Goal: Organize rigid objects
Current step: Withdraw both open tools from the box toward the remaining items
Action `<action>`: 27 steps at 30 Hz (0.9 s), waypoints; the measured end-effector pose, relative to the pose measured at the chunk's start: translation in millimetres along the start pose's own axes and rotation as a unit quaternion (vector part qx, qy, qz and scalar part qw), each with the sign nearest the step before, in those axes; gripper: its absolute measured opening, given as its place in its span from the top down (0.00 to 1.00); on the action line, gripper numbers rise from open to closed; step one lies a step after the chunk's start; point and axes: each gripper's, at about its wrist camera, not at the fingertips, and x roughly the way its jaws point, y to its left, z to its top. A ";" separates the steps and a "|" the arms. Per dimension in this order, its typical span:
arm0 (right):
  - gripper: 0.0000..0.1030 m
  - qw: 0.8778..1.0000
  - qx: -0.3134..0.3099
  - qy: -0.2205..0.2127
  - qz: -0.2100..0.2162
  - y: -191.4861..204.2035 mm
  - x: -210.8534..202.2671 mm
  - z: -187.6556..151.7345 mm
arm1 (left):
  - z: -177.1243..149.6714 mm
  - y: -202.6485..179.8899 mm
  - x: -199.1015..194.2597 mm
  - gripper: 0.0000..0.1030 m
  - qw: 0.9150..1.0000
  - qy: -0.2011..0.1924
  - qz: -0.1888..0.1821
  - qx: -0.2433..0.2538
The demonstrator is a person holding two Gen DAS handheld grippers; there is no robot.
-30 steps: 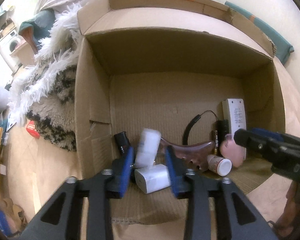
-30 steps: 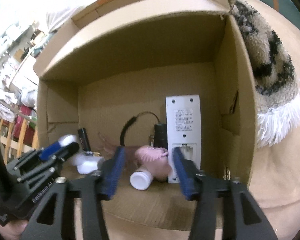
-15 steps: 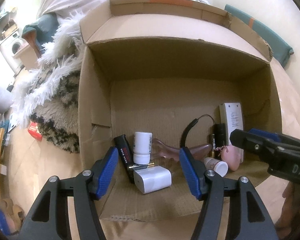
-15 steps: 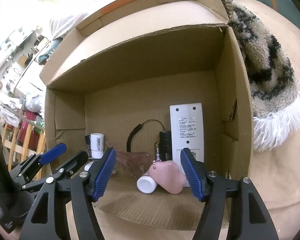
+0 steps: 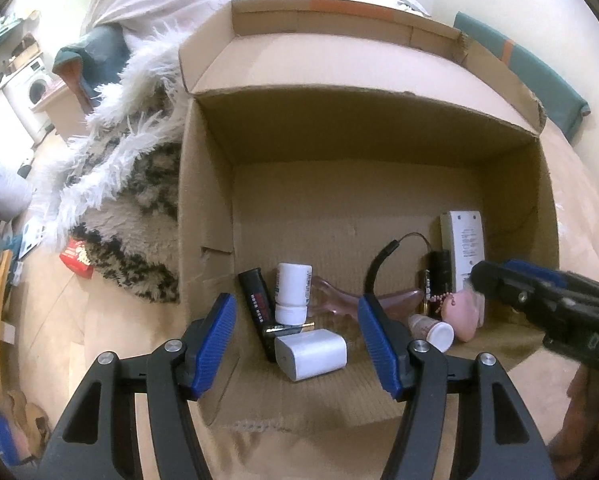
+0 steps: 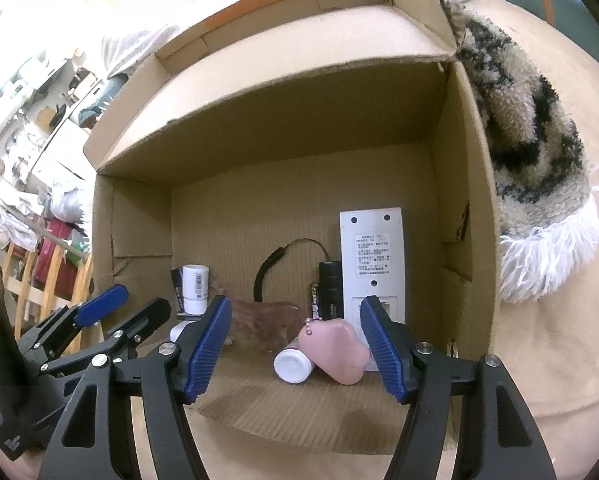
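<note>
An open cardboard box (image 5: 203, 208) (image 6: 463, 184) lies on its side. Inside lie a white bottle (image 5: 293, 294) (image 6: 194, 288), a white charger cube (image 5: 311, 354), a black tube (image 5: 255, 300), a brown clip (image 5: 339, 300), a white remote (image 5: 462, 246) (image 6: 371, 260), a black corded device (image 6: 329, 292), a pink pouch (image 6: 335, 350) and a small white-capped bottle (image 6: 293, 365). My left gripper (image 5: 297, 346) is open and empty at the box mouth, in front of the charger cube. My right gripper (image 6: 295, 346) is open and empty in front of the pink pouch.
A shaggy cream-and-black rug (image 5: 123, 184) (image 6: 527, 132) lies behind and beside the box on the beige floor. A red packet (image 5: 75, 258) lies on the floor at left. Household clutter and wooden rails (image 6: 31, 272) stand at far left.
My left gripper let go of the white bottle, opened and drew back out of the box. My right gripper also opened wider and drew back from the pink pouch.
</note>
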 end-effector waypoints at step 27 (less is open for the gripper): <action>0.32 0.999 0.038 -0.003 -0.002 -17.3 -59.5 -54.9 | -57.8 42.1 -60.5 0.41 0.998 0.013 0.018 -0.052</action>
